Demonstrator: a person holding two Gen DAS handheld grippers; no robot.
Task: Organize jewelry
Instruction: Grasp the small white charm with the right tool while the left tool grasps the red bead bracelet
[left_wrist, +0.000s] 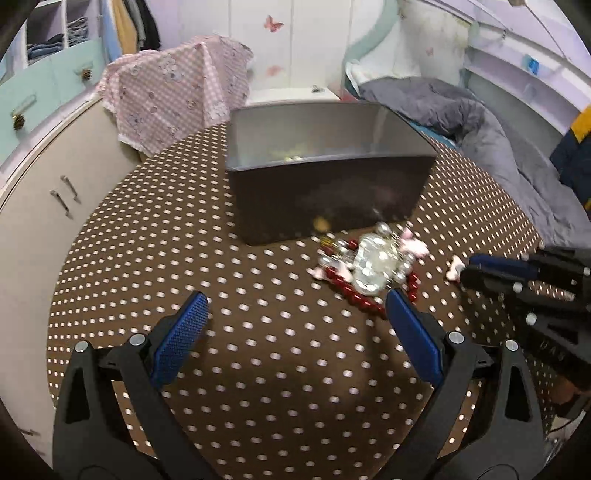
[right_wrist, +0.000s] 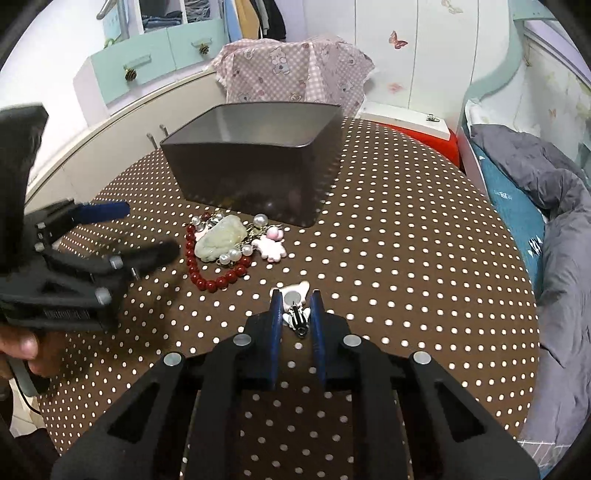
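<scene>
Jewelry lies in a small heap on the dotted tabletop (right_wrist: 406, 229), just near the dark box (right_wrist: 255, 166). The box is the biggest thing. It looks stiff and open on top, so things can drop in.

The red bead string (right_wrist: 207, 269) is next. It looks floppy and will dangle, so take it in the middle. The pale stone (right_wrist: 221, 240) looks heavy, smooth and slippery. The pearls (right_wrist: 236, 253) can roll. The pink paw charm (right_wrist: 271, 249) looks light.

The smallest is a little white charm with a striped clip (right_wrist: 295, 308), near and apart from the heap. The right claw (right_wrist: 296, 314) is nearly pressed together around it, but I cannot tell if the pads squeeze it yet. The left claw (left_wrist: 295, 332) is spread wide and holds nothing.
</scene>
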